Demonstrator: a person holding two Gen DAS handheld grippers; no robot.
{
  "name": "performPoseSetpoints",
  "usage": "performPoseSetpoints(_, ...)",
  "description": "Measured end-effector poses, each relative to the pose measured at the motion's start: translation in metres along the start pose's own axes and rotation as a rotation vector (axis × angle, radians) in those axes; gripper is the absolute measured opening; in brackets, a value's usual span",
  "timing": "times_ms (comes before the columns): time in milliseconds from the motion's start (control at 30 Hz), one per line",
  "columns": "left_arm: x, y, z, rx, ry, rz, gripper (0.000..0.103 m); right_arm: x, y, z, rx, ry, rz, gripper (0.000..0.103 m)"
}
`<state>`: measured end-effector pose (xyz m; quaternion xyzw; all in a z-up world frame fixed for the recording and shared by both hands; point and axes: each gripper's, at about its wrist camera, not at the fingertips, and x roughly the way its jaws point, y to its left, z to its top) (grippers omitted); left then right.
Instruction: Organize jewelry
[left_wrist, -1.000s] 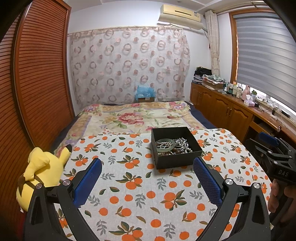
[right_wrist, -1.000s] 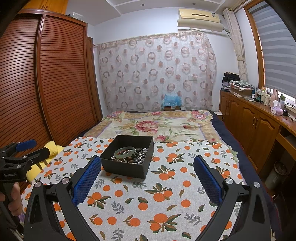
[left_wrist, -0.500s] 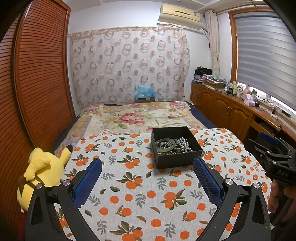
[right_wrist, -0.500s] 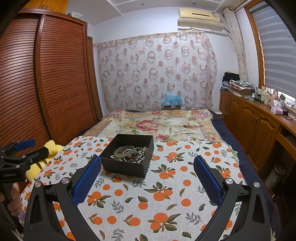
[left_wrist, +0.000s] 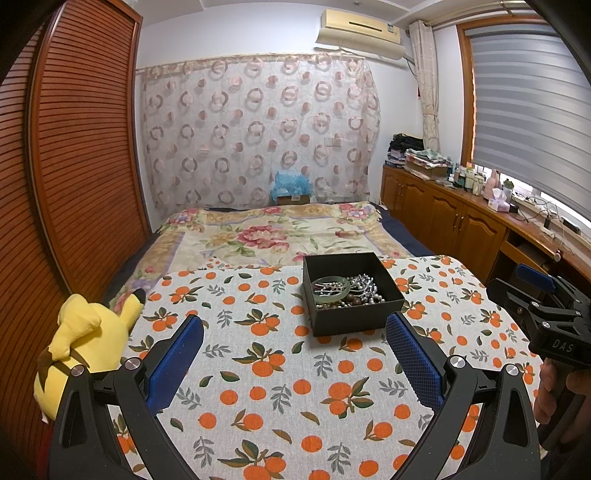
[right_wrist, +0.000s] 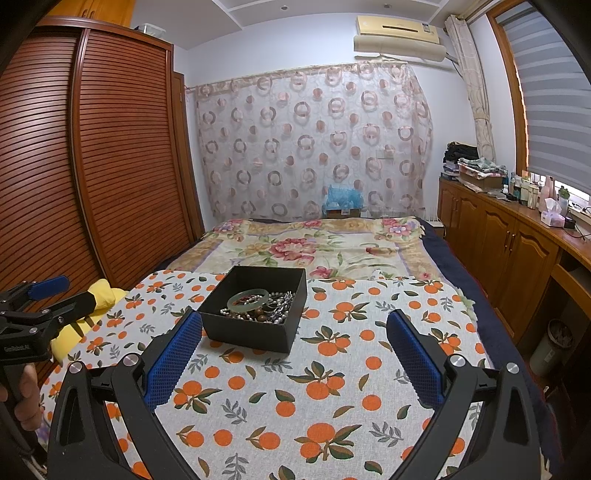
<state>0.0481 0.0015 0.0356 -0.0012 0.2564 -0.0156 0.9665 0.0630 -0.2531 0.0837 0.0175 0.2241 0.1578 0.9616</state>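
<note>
I hold the left gripper (left_wrist: 293, 326) low over the orange-print cloth (left_wrist: 280, 384), fingers spread wide, nothing between the blue pads (left_wrist: 177, 362). Right gripper (right_wrist: 293, 321) is the same: spread wide, empty, blue pads (right_wrist: 413, 354) apart over the cloth.

The black jewelry box (left_wrist: 351, 291) sits open on the cloth toward its far edge, ahead of both grippers. In the left wrist view it is just beyond and left of the right-hand pad; in the right wrist view the box (right_wrist: 255, 308) is just beyond the left-hand pad, and I can't tell if they touch. Inside: a pale green jade bangle (right_wrist: 248, 298) lying on a tangle of silver bead chains (right_wrist: 279, 301), with brown beads (right_wrist: 260, 315) near the front wall.

A yellow Pikachu plush (left_wrist: 79, 343) lies off the cloth's left edge by the slatted wardrobe (left_wrist: 85, 147). The floral bedspread (left_wrist: 266, 232) lies beyond the cloth, wooden cabinets (right_wrist: 506, 243) on the right. From the left wrist view the right gripper shows at the right edge, hand (left_wrist: 554, 395) on its handle.
</note>
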Motion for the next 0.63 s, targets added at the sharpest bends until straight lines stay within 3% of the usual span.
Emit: performPoseSetpoints(633, 0.0007, 0.0019, -0.0019, 0.001, 0.002, 0.002, 0.095, -0.0002, -0.0002, 0.0009, 0.000, 0.001, -0.001, 0.100)
